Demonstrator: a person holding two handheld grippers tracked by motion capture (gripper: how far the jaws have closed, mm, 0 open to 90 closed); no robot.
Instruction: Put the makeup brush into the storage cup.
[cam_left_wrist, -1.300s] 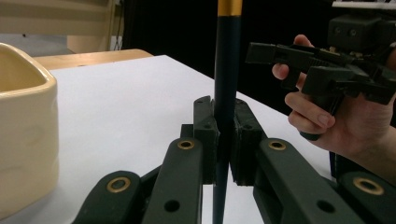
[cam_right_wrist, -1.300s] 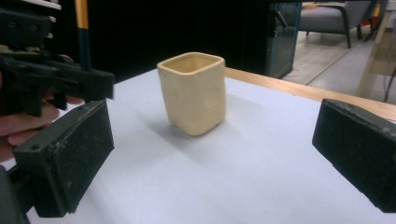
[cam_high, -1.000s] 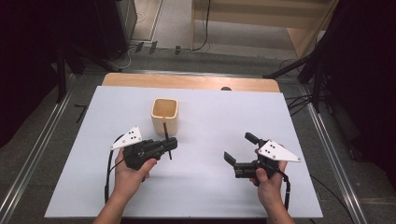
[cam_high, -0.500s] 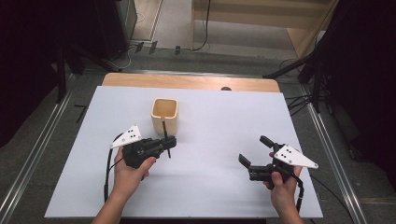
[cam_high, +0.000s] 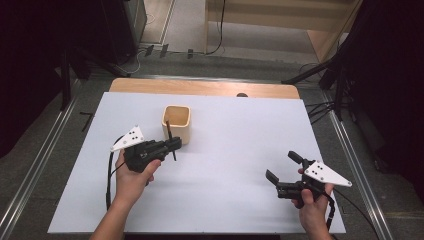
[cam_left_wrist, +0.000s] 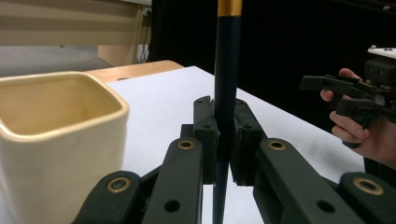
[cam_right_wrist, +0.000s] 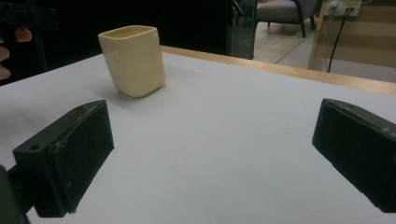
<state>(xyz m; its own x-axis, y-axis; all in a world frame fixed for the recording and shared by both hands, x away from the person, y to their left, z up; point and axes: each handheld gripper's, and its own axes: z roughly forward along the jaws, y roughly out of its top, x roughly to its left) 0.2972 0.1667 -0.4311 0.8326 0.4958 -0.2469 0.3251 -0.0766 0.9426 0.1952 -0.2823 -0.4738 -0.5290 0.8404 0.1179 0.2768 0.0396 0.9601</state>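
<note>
A dark pen (cam_left_wrist: 227, 84) is clamped upright in the left claw (cam_high: 172, 146), held just beside the cream cup (cam_high: 177, 123) on the desk (cam_high: 235, 150) (likely for dropping in). The right claw (cam_high: 284, 172) is kept wide open, empty, well apart.

Left claw (cam_high: 172, 146) clamped tight, level; right claw (cam_high: 283, 169) wide open, low over the table.

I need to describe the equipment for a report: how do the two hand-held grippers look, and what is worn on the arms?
Both the left gripper and the right gripper are black, each topped by a grey three-cornered plate with black dots. Their linkage arms have brass-coloured pivots, and the jaws end in blocky black pads. A black cable trails from each. Forearms are bare, without sleeves.
</note>
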